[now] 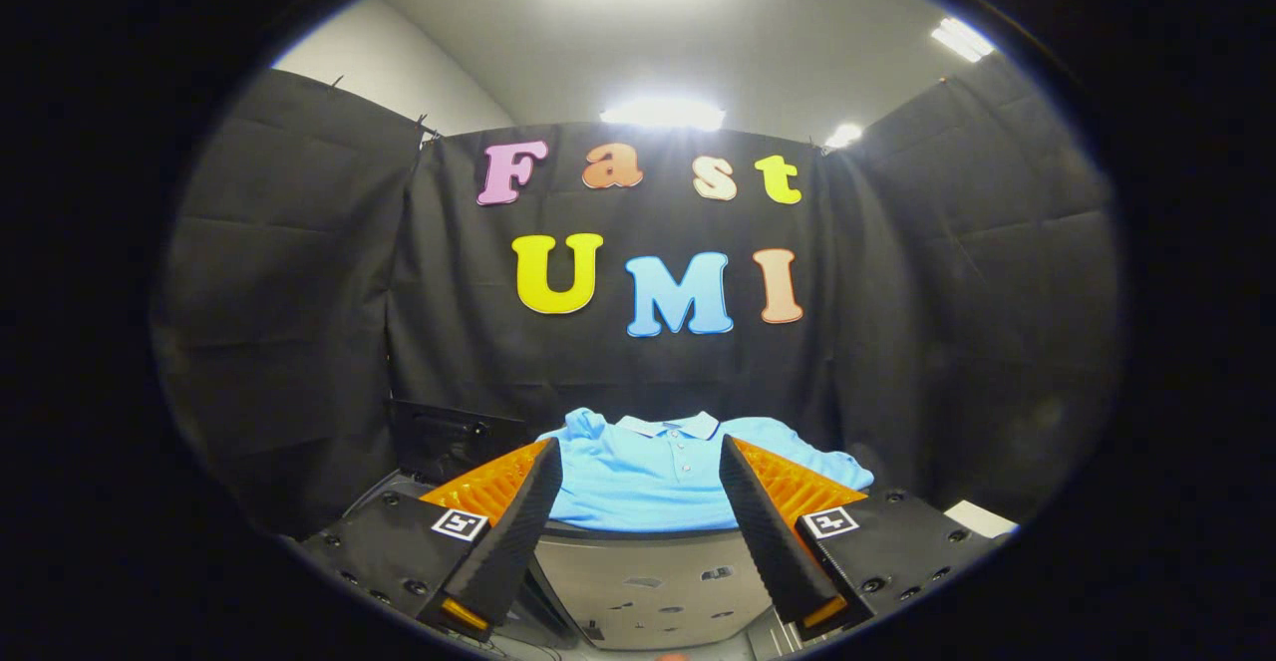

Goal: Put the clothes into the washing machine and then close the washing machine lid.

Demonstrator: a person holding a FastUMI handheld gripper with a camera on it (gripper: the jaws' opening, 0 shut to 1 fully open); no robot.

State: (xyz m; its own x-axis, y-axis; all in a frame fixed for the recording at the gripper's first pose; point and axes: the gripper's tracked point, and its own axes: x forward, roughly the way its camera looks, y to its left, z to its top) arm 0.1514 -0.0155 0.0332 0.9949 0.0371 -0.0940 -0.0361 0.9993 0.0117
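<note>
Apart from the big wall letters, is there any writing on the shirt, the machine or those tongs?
None readable.
Square black-and-white tags on the open tongs: patterns, not words.
Blue polo shirt just beyond the fingertips: plain.
Grey machine front under it: marks too blurred.

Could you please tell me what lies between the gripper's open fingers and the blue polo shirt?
Nothing: in the gripper view the gripper is open, and the blue polo shirt lies just beyond its fingers on a dark-rimmed surface, with no object between.

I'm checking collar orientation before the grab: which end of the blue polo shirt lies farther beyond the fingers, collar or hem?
The collar; the blue polo shirt has its hem nearest the open gripper.
</note>
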